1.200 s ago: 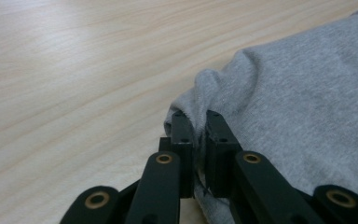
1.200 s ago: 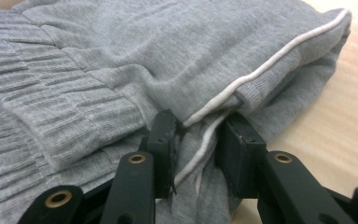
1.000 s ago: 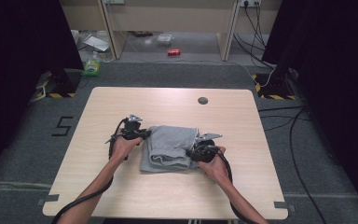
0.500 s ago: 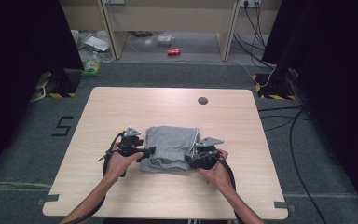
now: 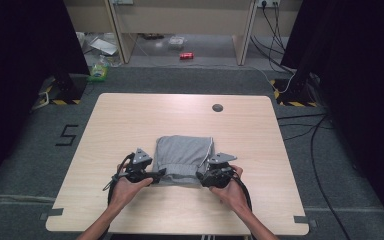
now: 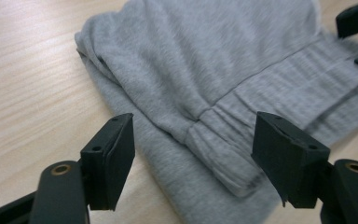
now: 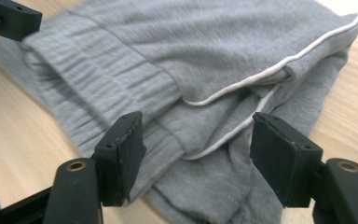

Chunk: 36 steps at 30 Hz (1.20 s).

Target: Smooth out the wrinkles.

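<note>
At the table's near edge, the left gripper [image 5: 156, 174] and right gripper [image 5: 200, 175] flank the near corners of the folded grey garment [image 5: 184, 156]; both sets of jaws have just been opening and stand apart, unclamped, the cloth stretching away toward the far side of the table [image 5: 130, 115]

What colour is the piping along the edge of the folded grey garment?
White, a thin line of piping on the grey garment; it shows best in the right gripper view.
</note>
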Tool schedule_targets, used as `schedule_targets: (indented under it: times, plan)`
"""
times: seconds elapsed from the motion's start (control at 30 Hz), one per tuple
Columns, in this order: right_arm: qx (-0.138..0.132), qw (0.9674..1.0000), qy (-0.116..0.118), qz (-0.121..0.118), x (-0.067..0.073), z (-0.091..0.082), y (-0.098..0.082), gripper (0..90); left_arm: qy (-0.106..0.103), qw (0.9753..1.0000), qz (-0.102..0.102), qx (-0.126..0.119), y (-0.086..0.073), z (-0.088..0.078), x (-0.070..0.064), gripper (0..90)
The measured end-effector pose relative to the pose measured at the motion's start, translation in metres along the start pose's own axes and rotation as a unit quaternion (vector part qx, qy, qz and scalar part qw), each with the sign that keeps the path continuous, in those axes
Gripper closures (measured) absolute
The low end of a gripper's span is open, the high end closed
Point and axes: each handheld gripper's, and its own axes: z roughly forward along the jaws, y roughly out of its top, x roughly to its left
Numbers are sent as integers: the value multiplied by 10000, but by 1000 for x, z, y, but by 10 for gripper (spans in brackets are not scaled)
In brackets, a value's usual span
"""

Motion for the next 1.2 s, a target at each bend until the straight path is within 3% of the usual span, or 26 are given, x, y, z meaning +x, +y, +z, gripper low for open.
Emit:
schedule_targets:
  times: [0.17, 0.33, 0.77, 0.93, 1.2]
  plan:
    - [-251, 9996, -27, 127, -8, -25, -5, 346, -181, 9994, -256, -114, -8, -18, 5, 260]
    - [-413, 9986, -114, 296, -20, -47, -15, 338, -241, 9991, -350, -91, -19, -37, 12, 244]
    - [-332, 9979, -113, 545, -28, -66, -47, 308, 21, 9998, 33, 205, -53, -59, 13, 219]
    - [-248, 9974, -229, 640, -31, -72, -60, 258, 129, 9994, 70, 305, -67, -65, 17, 168]
    - [-179, 9971, -289, 688, -32, -75, -69, 239, 187, 9981, 240, 528, -81, -62, 18, 152]
